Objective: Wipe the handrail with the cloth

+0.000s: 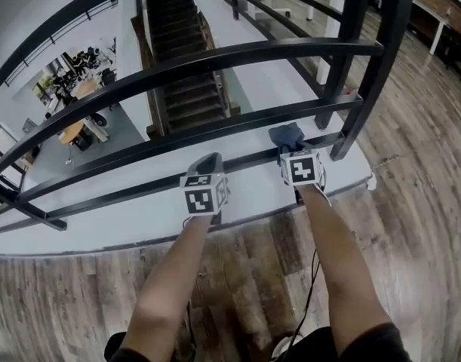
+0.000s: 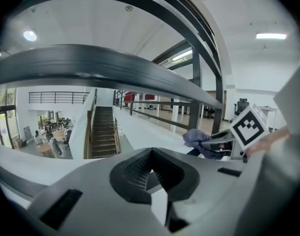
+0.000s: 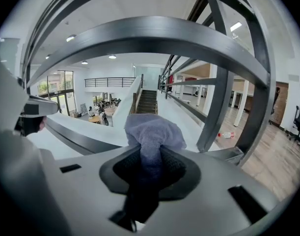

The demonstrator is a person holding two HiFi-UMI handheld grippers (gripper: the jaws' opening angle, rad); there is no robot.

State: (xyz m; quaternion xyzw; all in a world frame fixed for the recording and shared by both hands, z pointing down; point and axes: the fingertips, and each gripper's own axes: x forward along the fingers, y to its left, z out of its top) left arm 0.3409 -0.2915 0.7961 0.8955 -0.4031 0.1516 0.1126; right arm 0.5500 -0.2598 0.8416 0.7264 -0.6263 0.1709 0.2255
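Ahead of the left hand-held gripper (image 2: 152, 173), whose grey plastic jaws sit pressed together with nothing between them, a flat black metal handrail bar (image 2: 115, 65) arcs across, smooth and faintly glossy. To that gripper's right, the right hand-held gripper (image 3: 150, 168) is clamped on a soft bluish-grey cloth (image 3: 152, 134). The cloth is bunched into a rounded wad that bulges out past the jaw tips. It sits at the lowest bar of the railing, though I cannot tell whether it touches. Just right of it stands a square-edged black upright post (image 3: 216, 107). Beyond both grippers lies a smooth white ledge (image 1: 253, 194), then an open drop to a dark staircase (image 1: 181, 59) and a lower floor.

Risks, as I judge them: only a tuft is pinched, so drag along the bar could tug the cloth free and send it over the ledge. The bunched shape would touch only a narrow strip, so parts of the bar could go unwiped. Pushed rightward, the hard jaws could knock the post or scrape its paint.
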